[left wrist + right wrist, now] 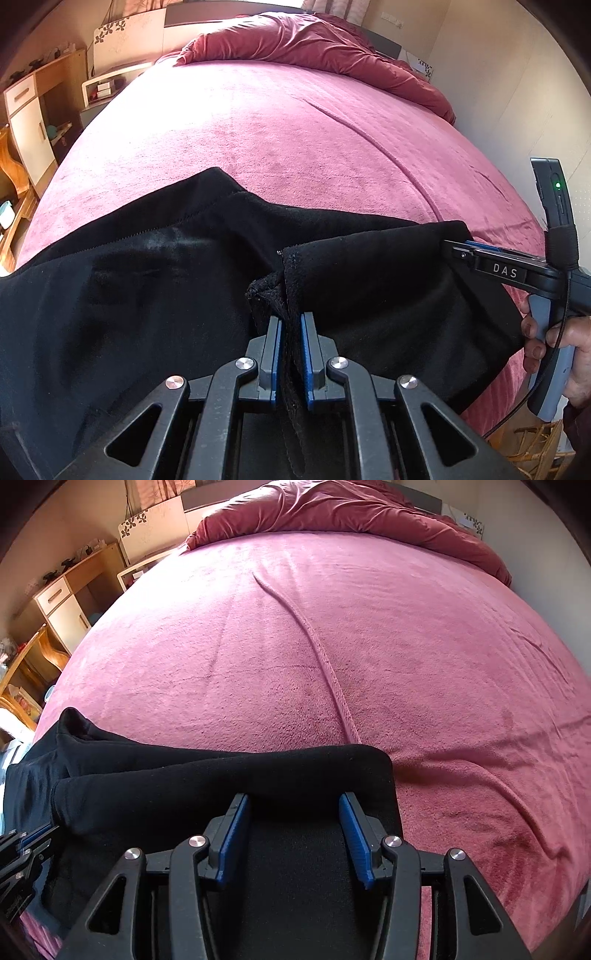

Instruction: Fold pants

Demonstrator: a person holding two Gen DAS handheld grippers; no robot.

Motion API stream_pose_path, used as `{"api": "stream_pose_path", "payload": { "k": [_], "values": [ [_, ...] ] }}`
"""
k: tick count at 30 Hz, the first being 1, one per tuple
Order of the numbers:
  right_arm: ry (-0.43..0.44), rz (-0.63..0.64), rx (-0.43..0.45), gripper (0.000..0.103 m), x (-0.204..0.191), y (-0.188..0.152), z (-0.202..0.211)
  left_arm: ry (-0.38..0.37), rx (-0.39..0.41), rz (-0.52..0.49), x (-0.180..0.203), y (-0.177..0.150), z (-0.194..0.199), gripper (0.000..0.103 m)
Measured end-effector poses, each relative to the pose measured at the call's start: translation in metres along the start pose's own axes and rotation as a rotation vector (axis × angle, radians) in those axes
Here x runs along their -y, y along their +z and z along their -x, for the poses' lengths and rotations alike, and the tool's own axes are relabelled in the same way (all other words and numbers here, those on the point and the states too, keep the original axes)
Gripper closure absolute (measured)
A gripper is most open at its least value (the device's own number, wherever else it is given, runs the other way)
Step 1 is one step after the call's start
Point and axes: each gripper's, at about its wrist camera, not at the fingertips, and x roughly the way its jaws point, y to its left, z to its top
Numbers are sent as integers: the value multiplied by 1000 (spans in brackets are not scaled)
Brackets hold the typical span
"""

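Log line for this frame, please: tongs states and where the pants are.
left tongs: shut on pants | right tongs: open over pants edge | pants: black, on pink bed cover, fold unfinished

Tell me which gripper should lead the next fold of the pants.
Left, probably: left gripper is already clamped on the black pants edge, while right gripper is open above the cloth.
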Motion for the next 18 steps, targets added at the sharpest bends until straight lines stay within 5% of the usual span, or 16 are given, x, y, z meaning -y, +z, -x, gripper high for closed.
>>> {"api": "stream_pose_path", "payload": {
  "k": [7, 11, 18],
  "values": [
    [-2, 6, 6, 49, -1, 2, 13, -89, -24, 154, -28, -1, 8, 70],
    [12, 19, 44, 48, -8, -4, 37, -64, -3, 221, -48, -9, 25, 70],
    [203, 121, 49, 48, -56, -41, 74, -24, 37, 329, -87, -34, 63, 70]
  ]
}}
